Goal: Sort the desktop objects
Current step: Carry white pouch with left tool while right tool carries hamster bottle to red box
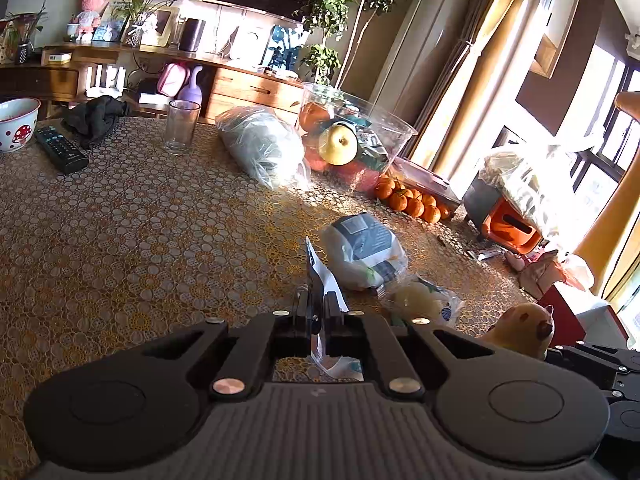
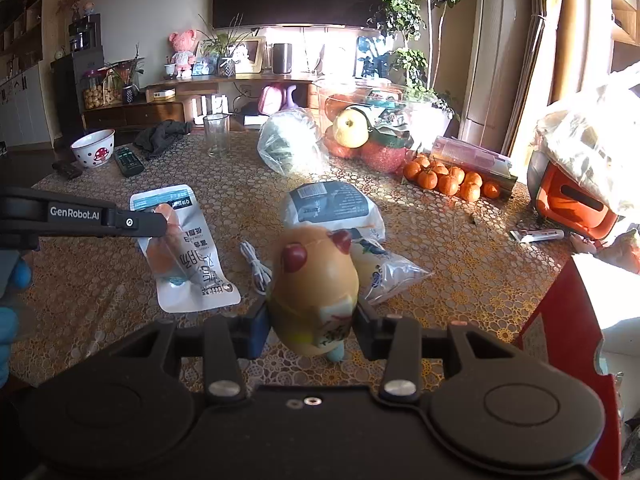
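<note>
My left gripper (image 1: 317, 304) is shut on a white snack packet (image 1: 326, 280) and holds it above the table; the right wrist view shows that packet (image 2: 188, 256) hanging from the left gripper's fingers (image 2: 136, 222). My right gripper (image 2: 312, 316) is shut on a tan toy figure with dark red ears (image 2: 314, 284), which also shows in the left wrist view (image 1: 524, 326). A dark-labelled food bag (image 2: 332, 206) and a clear bag with a pale bun (image 2: 384, 268) lie just beyond. A white cable (image 2: 256, 266) lies on the table.
A red box (image 2: 560, 320) stands at the right. Tangerines (image 2: 448, 178), a clear tub of fruit (image 2: 372, 120), a bagged vegetable (image 2: 288, 140), a glass (image 2: 216, 134), a remote (image 2: 128, 162), a mushroom bowl (image 2: 94, 148) and an orange appliance (image 2: 572, 200) stand further back on the table.
</note>
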